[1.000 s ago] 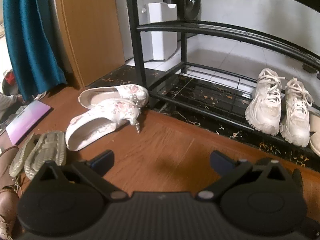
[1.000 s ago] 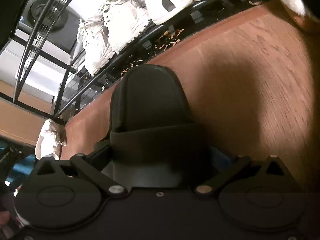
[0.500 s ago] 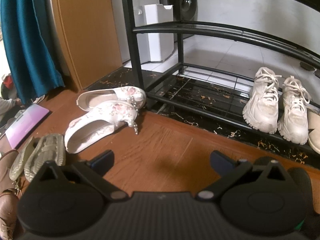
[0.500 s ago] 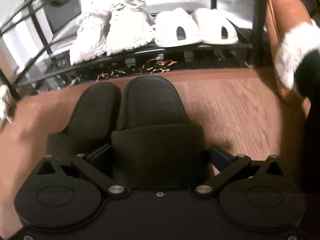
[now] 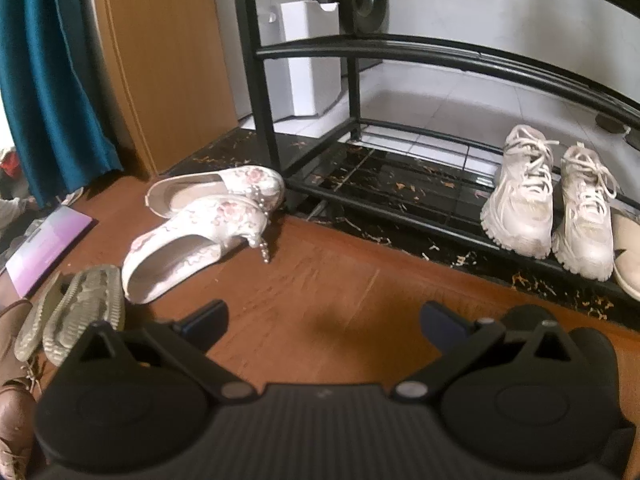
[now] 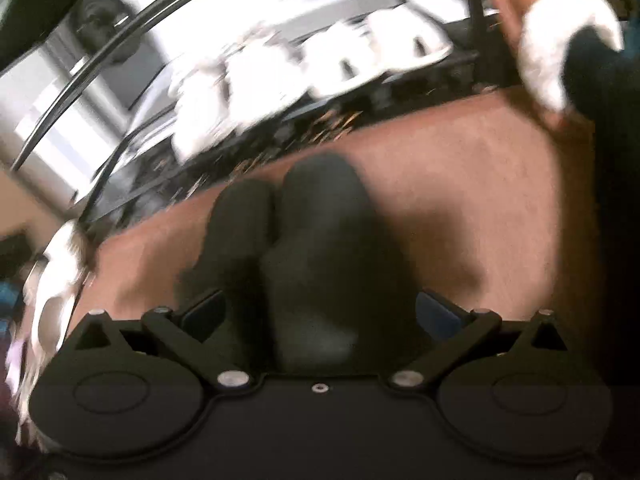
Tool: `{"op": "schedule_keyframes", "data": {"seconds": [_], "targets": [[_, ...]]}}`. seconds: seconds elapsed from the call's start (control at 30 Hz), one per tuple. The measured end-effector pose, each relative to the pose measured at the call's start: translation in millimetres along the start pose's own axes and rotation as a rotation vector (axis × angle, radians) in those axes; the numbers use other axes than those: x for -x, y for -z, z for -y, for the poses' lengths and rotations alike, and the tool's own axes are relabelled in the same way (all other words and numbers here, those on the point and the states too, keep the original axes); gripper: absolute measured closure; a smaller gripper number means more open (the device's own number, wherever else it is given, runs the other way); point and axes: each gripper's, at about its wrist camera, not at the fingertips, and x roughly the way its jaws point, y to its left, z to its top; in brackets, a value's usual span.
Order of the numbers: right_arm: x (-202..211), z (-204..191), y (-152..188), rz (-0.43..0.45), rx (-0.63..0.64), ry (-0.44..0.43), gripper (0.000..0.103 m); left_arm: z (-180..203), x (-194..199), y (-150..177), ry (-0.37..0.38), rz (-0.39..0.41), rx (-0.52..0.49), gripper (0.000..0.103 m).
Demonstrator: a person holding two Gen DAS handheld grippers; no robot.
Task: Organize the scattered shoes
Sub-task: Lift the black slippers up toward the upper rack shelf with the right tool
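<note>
My left gripper (image 5: 324, 318) is open and empty, low over the wooden floor. Two white floral heeled shoes (image 5: 200, 232) lie scattered to its front left by the black shoe rack (image 5: 400, 208). A pair of white sneakers (image 5: 548, 200) stands on the rack's bottom shelf. My right gripper (image 6: 320, 312) has its fingers on either side of a black slide sandal (image 6: 328, 256); a second black sandal (image 6: 236, 232) lies beside it on the left. This view is blurred; whether the jaws clamp is unclear.
Upturned grey-soled shoes (image 5: 76, 312) and brown boots (image 5: 12, 400) lie at far left, near a purple sheet (image 5: 44, 248). A teal curtain (image 5: 48, 80) and wooden door (image 5: 160, 60) stand behind. White slippers (image 6: 380, 52) sit on the rack; a fur-trimmed brown boot (image 6: 560, 40) stands right.
The right wrist view has swung and tilted with the black sandal between its fingers, now blurred. The left gripper has crept slightly closer to the floral shoes and stays open.
</note>
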Motion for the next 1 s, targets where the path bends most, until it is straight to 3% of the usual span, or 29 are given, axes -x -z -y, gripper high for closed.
{"op": "schedule_keyframes", "data": {"seconds": [0.13, 0.27, 0.47, 0.6, 0.67, 0.73, 0.77, 1.0], "targets": [[-20.9, -27.9, 26.2, -0.073, 0.139, -0.018, 0.001, -1.8, 1.7, 0.4, 0.008, 0.001, 0.014, 0.001], [-48.7, -27.5, 25.4, -0.162, 0.127, 0.002, 0.009, -4.4, -0.6, 0.0, 0.01, -0.009, 0.029, 0.001], [-65.1, -29.4, 10.5, -0.108, 0.216, 0.029, 0.01, -4.4, -3.1, 0.0, 0.024, -0.023, 0.033, 0.001], [-74.4, -38.5, 22.3, -0.048, 0.306, 0.076, 0.011, -4.9, -5.4, -0.2, 0.03, -0.033, 0.042, 0.001], [-75.4, -45.4, 29.7, 0.013, 0.37, 0.105, 0.022, -4.7, -8.1, -0.5, 0.028, -0.044, 0.046, 0.001], [-74.2, -46.8, 32.7, 0.065, 0.392, 0.09, 0.045, -4.9, -8.8, -0.4, 0.028, -0.049, 0.05, 0.001], [-73.9, -47.3, 33.2, 0.079, 0.401, 0.082, 0.049, -5.1, -8.9, -0.4, 0.029, -0.051, 0.051, 0.001], [-79.8, -55.3, 41.6, 0.166, 0.455, 0.099, 0.051, -4.5, -11.8, 0.5, 0.03, -0.061, 0.05, 0.001]]}}
